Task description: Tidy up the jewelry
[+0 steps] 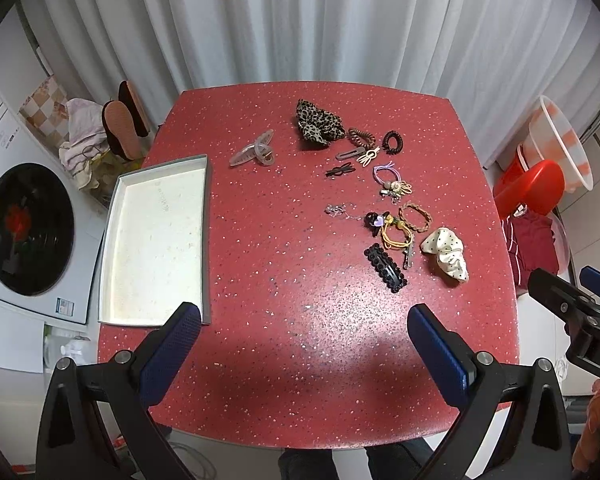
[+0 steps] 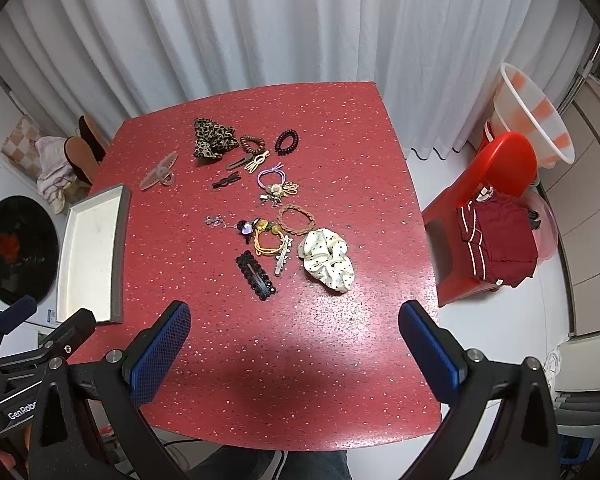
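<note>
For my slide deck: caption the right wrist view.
Open right gripper above a red table strewn with hair accessories, an empty tray at left.

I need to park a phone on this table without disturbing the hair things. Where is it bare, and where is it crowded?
Bare: the near strip of the red table in front of both open grippers, and the lane between the grey tray and the clear claw clip. Crowded: the right half, from the leopard scrunchie to the polka-dot scrunchie.

I see hair accessories [image 1: 384, 196] scattered flat beside an open shallow tray [image 1: 208, 240]; a thin chain [image 1: 340, 210], I think, lies among them.
</note>
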`<state>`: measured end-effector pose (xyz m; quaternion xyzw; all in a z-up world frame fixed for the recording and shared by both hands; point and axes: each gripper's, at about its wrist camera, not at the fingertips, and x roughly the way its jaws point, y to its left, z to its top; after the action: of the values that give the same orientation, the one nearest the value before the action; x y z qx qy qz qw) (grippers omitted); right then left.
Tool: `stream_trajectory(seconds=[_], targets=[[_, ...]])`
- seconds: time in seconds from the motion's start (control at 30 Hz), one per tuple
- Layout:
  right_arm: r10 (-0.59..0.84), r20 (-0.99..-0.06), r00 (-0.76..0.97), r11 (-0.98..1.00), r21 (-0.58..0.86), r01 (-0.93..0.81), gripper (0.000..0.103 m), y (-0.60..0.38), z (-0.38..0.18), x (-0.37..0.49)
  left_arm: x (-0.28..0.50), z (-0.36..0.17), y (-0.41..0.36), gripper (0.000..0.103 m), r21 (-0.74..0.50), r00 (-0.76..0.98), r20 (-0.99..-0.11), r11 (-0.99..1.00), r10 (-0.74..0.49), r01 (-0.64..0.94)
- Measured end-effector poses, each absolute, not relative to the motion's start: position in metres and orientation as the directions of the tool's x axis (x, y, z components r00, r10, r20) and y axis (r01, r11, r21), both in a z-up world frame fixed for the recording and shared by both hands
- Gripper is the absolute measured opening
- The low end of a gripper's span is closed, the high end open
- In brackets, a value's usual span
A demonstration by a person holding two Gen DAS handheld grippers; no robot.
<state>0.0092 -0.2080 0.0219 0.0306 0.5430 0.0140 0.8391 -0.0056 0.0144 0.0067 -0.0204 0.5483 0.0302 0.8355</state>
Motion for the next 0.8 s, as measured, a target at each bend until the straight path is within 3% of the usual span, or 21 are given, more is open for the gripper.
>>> stream_trajectory(seconds=[0.8], targets=[[0.067, -0.907, 0.416, 0.997, 0.073, -0.001, 0.103, -0.2044, 0.0226, 0.0074, -0.0060, 0.0058, 0.0162, 0.103, -0.001, 0.397, -0.918, 0.997, 0.029, -0.074]])
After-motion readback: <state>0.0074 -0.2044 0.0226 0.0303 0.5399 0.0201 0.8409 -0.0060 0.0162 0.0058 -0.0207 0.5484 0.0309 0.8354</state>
